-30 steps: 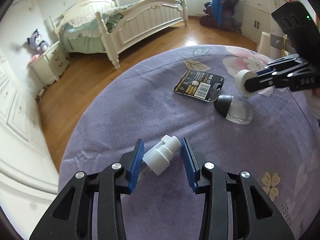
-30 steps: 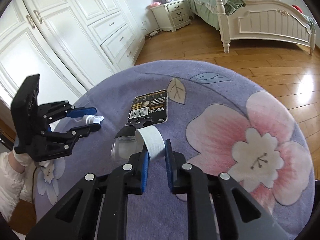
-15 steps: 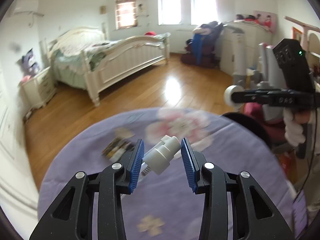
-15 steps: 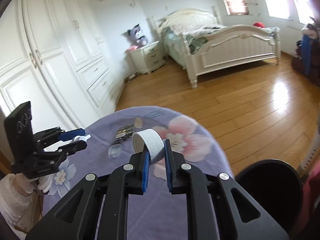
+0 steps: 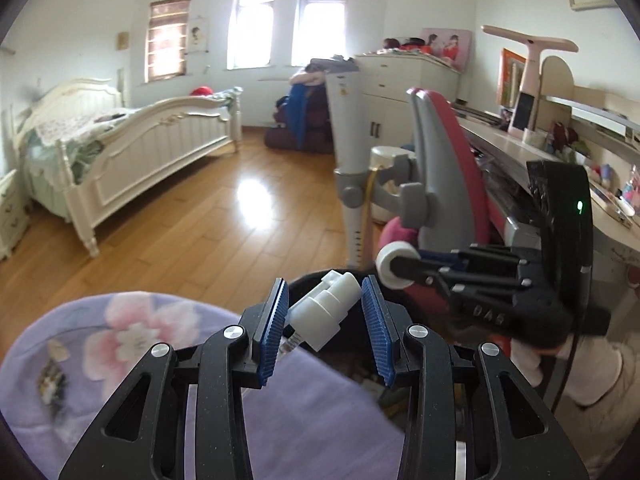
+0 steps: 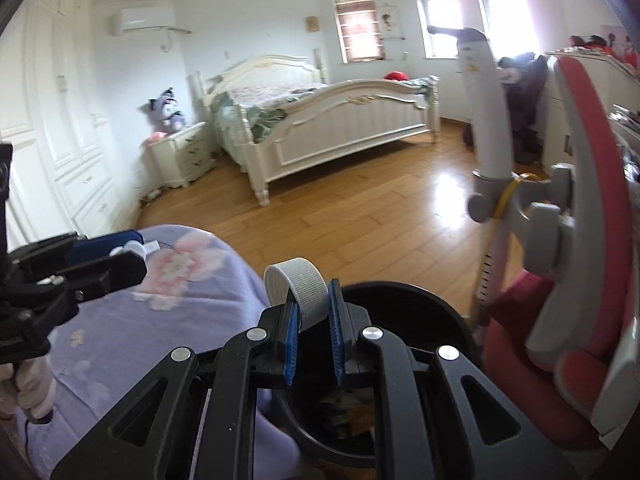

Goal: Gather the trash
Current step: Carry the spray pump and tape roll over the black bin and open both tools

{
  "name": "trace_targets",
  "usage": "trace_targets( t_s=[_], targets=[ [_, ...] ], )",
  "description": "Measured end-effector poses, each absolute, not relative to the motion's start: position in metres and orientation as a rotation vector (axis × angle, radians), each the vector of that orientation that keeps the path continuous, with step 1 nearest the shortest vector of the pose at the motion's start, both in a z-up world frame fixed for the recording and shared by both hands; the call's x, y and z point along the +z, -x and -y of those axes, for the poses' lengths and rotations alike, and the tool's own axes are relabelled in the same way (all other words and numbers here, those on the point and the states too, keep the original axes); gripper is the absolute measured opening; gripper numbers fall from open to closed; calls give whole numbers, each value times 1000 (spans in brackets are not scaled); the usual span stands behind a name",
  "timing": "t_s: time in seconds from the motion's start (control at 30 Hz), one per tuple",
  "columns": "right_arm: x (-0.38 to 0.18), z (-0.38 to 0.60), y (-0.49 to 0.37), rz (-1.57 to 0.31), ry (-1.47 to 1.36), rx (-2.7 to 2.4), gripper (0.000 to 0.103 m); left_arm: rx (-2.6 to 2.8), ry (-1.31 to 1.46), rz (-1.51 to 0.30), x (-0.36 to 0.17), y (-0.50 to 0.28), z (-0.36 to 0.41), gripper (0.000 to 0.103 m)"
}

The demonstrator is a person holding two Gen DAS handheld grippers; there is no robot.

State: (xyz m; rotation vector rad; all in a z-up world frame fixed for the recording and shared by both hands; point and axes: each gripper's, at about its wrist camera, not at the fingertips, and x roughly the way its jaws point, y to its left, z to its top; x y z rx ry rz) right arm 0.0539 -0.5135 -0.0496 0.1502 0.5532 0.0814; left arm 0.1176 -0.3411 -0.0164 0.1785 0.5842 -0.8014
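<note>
My left gripper (image 5: 323, 312) is shut on a white spray-pump bottle top (image 5: 324, 312) and holds it over the near rim of the black trash bin (image 5: 400, 384). My right gripper (image 6: 313, 322) is shut on a white tape roll (image 6: 298, 292) and holds it over the same bin (image 6: 420, 308), which has scraps inside. The right gripper (image 5: 404, 266) also shows in the left wrist view, to the right. The left gripper (image 6: 132, 250) shows at the left of the right wrist view. A black card package (image 5: 52, 380) lies blurred on the purple flowered cloth (image 5: 132, 344).
A red and grey chair (image 5: 440, 176) stands right behind the bin, with a desk (image 5: 560, 168) further right. A white bed (image 6: 320, 128), a nightstand (image 6: 180, 156) and wardrobes (image 6: 60, 140) stand across the wooden floor (image 6: 360, 208).
Both grippers have swung right, away from the purple cloth, and now hold their items over the black bin. The package and the clear bottle stayed on the cloth.
</note>
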Motion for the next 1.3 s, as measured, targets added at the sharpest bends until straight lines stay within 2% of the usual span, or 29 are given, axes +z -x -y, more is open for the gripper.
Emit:
trace_targets(
  t_s=[0.43, 1.3],
  targets=[
    [-90, 551, -49, -596, -126, -29, 15, -851, -170, -698, -66, -141, 414, 39],
    [-108, 548, -61, -659, -100, -60, 15, -875, -210, -700, -67, -166, 444, 40]
  ],
)
